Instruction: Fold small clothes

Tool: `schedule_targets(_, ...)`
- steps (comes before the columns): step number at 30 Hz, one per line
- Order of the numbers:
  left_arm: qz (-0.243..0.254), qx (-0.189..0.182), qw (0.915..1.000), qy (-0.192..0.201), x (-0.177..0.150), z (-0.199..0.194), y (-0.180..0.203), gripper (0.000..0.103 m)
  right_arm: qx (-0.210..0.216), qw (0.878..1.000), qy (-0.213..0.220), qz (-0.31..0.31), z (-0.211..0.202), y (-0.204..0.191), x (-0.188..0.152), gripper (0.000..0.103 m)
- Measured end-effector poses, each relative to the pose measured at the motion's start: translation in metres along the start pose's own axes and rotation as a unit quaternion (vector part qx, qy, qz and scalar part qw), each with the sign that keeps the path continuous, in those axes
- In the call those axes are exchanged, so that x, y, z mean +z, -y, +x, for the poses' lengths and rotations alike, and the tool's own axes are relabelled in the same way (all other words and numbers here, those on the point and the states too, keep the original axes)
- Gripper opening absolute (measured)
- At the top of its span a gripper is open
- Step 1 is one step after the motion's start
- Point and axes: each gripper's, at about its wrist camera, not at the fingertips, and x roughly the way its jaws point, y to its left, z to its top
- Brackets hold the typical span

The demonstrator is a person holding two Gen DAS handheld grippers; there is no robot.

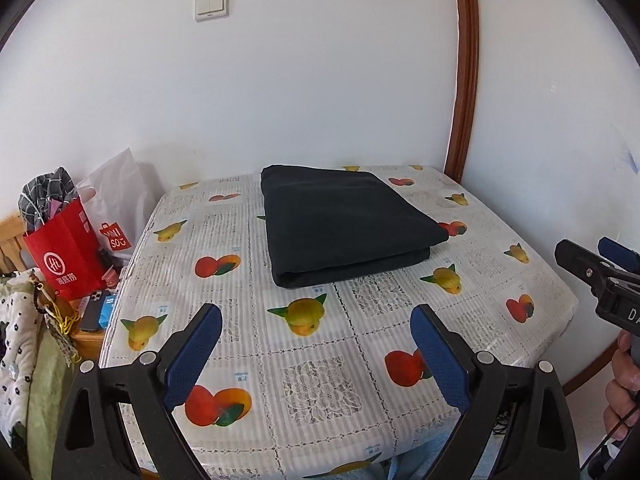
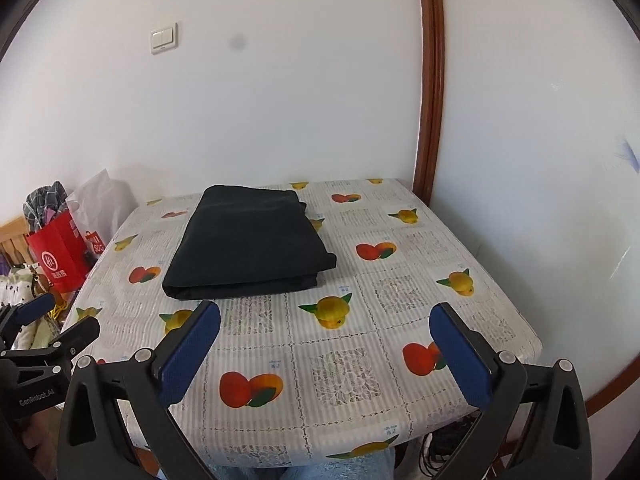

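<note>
A dark navy garment (image 1: 348, 228) lies folded into a thick rectangle on the far half of the table (image 1: 328, 384), also seen in the right wrist view as the same folded garment (image 2: 252, 246). My left gripper (image 1: 316, 330) hovers above the near part of the table, jaws wide open with nothing between the blue pads. My right gripper (image 2: 325, 328) hangs likewise open and empty, well short of the garment. Each gripper shows in the other's view: the right gripper (image 1: 596, 260) at the right edge, the left gripper (image 2: 60, 316) at the left edge.
The table wears a fruit-print cloth (image 2: 360, 364) and stands in a corner against white walls. A red paper bag (image 1: 66, 252), a white plastic bag (image 1: 120, 196) and clutter sit beside the table's left edge. A wooden door frame (image 1: 466, 72) rises behind the far right corner.
</note>
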Motion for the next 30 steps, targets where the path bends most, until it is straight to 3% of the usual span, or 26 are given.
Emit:
schedule_targets(5, 0.002, 0.018, 0.9998, 0.012, 0.0012, -0.0038, 0.0019, 0.095, -0.004, 1.0, -0.002, -0.003, -0.0039, -0.0022, -0.0035, 0.103)
schedule_targets(30, -0.014, 0.016, 0.9998, 0.0, -0.0028, 0.002, -0.0048, 0.095, -0.006, 1.0, -0.007, -0.001, -0.0034, -0.0039, -0.0096, 0.103)
